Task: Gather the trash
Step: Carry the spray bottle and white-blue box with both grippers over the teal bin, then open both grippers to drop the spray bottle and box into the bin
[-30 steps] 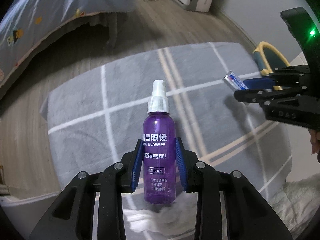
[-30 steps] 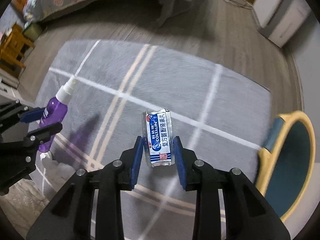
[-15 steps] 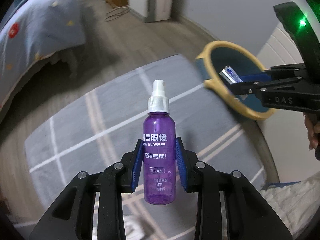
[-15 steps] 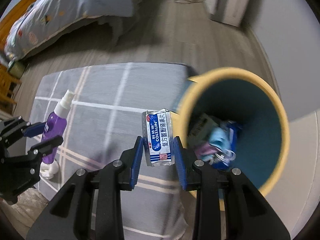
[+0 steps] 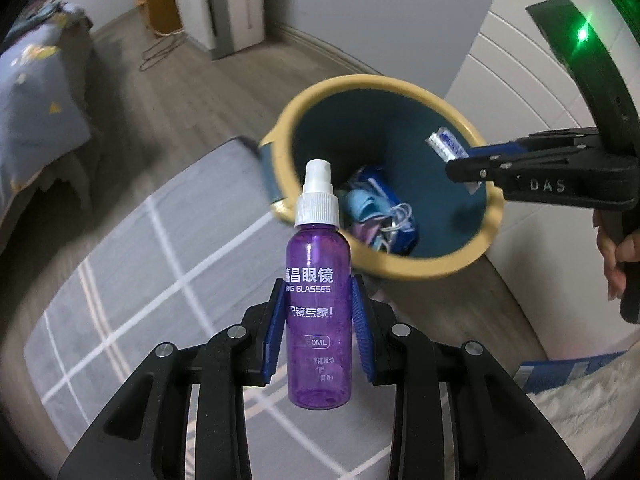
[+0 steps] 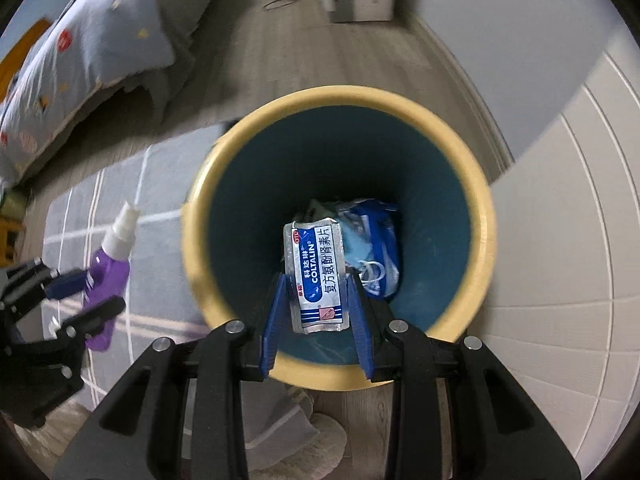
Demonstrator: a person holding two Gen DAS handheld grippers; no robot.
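Now the right gripper [image 6: 316, 316] has its jaws pinching a silver-and-blue COLTALIN tablet blister pack [image 6: 317, 276], blue pads pressed against its two long edges, and the pack hangs directly above the open mouth of the yellow-rimmed teal wastebasket [image 6: 486, 240]. Below it, at the bottom of the basket, lie a blue-and-white packet [image 6: 380, 232] and a looped white cord [image 6: 374, 274]. At nine o'clock in this view the left gripper [image 6: 86, 296] appears from the side, carrying its bottle over the grey checked rug [image 6: 160, 280].

From the left wrist, the left gripper [image 5: 318, 330] has its jaws clamped on the lower half of a purple glasses-cleaner spray bottle [image 5: 318, 312], held upright with its white pump cap [image 5: 318, 200] toward twelve o'clock. The bottle sits short of the wastebasket [image 5: 400, 268], whose near rim lies just behind it. At two o'clock the right gripper [image 5: 460, 160] reaches in sideways, the blister pack [image 5: 446, 144] edge-on over the basket opening. Only this view shows the person's fingers [image 5: 612, 248] on the right handle at three o'clock and a green indicator light [image 5: 583, 34]; only the right view shows the pack's printed face.
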